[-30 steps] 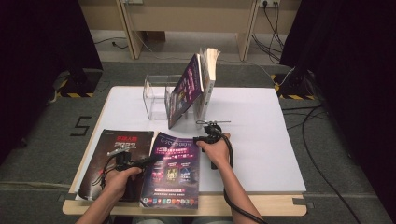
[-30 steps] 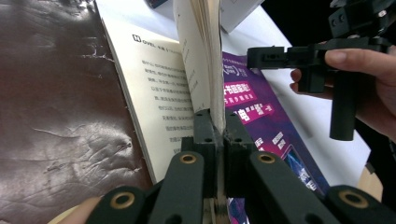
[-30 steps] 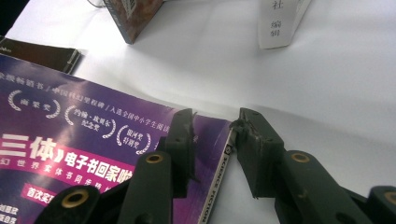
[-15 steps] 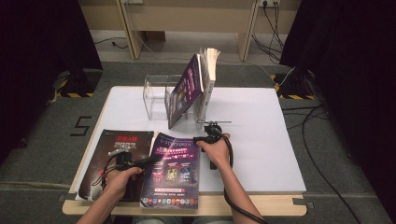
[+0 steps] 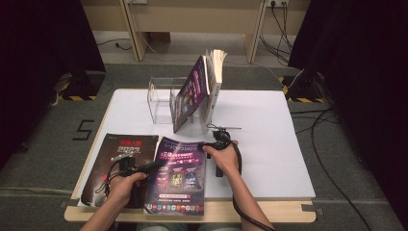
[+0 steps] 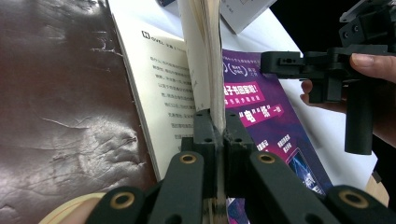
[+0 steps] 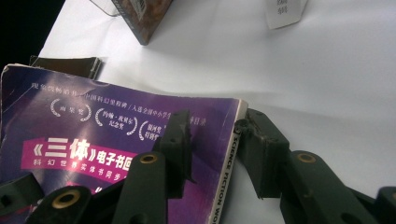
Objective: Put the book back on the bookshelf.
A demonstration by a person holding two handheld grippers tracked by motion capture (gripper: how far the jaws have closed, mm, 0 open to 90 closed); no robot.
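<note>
On the near edge of the white table [image 5: 269,144], I hold a purple magazine [image 5: 178,178] beside a dark, creased glossy one [image 5: 120,168]. My left gripper [image 6: 215,128] is clamped tight on the purple magazine's thin paper edge, lifting its soft, yellowed pages above an open printed page. My right gripper [image 7: 212,135] has just been opening: its jaws stand partly apart astride the upper spine corner of the same magazine, one jaw lying over the glossy cover, the other off its edge on the table; I cannot tell whether the pads press it. Farther back, a clear plastic rack [image 5: 161,98] holds more magazines [image 5: 199,91] leaning upright. The matte tabletop has a pale wooden rim and stands on grey carpet [image 5: 48,144], with dark curtains at both sides and cables trailing across the floor.
</note>
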